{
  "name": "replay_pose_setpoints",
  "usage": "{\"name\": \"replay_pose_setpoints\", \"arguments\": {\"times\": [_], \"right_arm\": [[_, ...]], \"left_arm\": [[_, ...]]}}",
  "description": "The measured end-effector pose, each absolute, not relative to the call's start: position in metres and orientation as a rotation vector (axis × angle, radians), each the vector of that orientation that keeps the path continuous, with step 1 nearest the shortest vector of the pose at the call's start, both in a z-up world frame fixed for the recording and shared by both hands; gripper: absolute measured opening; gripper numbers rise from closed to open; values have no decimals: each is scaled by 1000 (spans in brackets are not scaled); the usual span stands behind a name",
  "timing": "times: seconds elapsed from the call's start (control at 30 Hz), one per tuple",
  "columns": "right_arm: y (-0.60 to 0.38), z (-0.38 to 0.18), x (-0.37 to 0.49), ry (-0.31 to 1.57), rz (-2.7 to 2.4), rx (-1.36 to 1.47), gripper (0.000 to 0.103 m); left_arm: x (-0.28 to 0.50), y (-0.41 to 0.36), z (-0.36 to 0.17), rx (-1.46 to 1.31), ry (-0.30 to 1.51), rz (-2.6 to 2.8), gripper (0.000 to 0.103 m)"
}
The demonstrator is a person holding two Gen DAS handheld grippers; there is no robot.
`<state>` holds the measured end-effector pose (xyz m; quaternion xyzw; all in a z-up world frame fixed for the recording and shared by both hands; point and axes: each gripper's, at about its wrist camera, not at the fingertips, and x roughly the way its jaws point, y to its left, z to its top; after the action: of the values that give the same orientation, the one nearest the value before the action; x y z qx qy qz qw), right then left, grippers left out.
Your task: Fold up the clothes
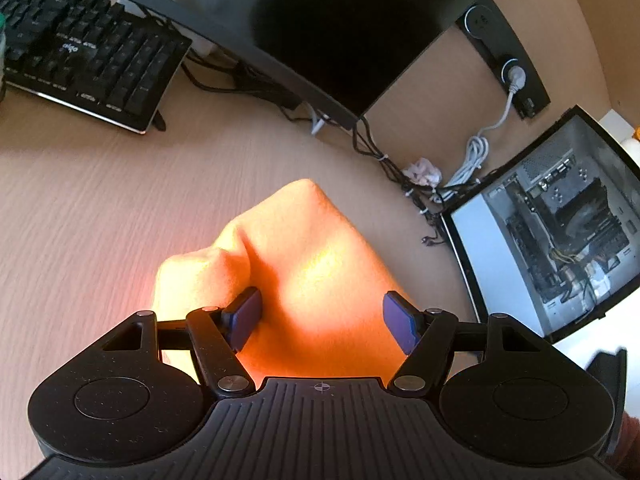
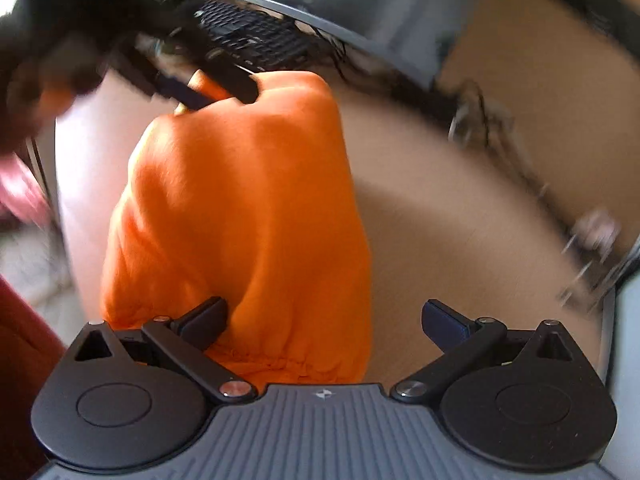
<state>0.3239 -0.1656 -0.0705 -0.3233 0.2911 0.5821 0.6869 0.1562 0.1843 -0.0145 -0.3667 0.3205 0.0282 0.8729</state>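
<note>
An orange garment [image 1: 304,280] lies bunched on the wooden desk [image 1: 100,208]. In the left wrist view my left gripper [image 1: 322,320] is open, its blue pads [image 1: 244,320] on either side of a raised fold of the cloth. In the right wrist view the same garment [image 2: 240,220] stretches away from me. My right gripper [image 2: 324,320] is open, its left finger [image 2: 204,322] against the near hem, its right finger over bare desk. The left gripper [image 2: 208,88] shows blurred at the cloth's far end.
A black keyboard [image 1: 84,48] and a dark monitor [image 1: 320,32] stand at the back of the desk, with cables [image 1: 384,160] behind. An open computer case [image 1: 560,224] stands at the right. A power socket strip [image 1: 504,56] sits on the wall.
</note>
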Motion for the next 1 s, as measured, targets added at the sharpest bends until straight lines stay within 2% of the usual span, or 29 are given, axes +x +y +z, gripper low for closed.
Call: {"name": "replay_pose_setpoints", "arguments": {"times": [0.23, 0.33, 0.37, 0.4, 0.43, 0.53, 0.73, 1.0], "right_arm": [[-139, -52, 344, 598, 1165, -548, 103], [-119, -91, 329, 502, 1094, -751, 103], [-118, -102, 322, 436, 1083, -797, 103], [-119, -106, 319, 390, 1080, -815, 103], [-118, -106, 320, 393, 1079, -814, 103], [-114, -106, 330, 450, 1083, -791, 103], [-109, -106, 329, 468, 1077, -825, 103], [-105, -108, 323, 463, 1042, -833, 103]], "left_arm": [[152, 182, -16, -752, 654, 50, 78], [141, 184, -6, -792, 614, 36, 78], [134, 185, 0, -809, 585, 23, 81], [126, 186, 7, -807, 555, 23, 93], [117, 186, 15, -775, 526, 51, 98], [105, 189, 15, -696, 520, 126, 98], [132, 191, -18, -798, 563, 77, 98], [103, 171, 22, -822, 399, -265, 98]]}}
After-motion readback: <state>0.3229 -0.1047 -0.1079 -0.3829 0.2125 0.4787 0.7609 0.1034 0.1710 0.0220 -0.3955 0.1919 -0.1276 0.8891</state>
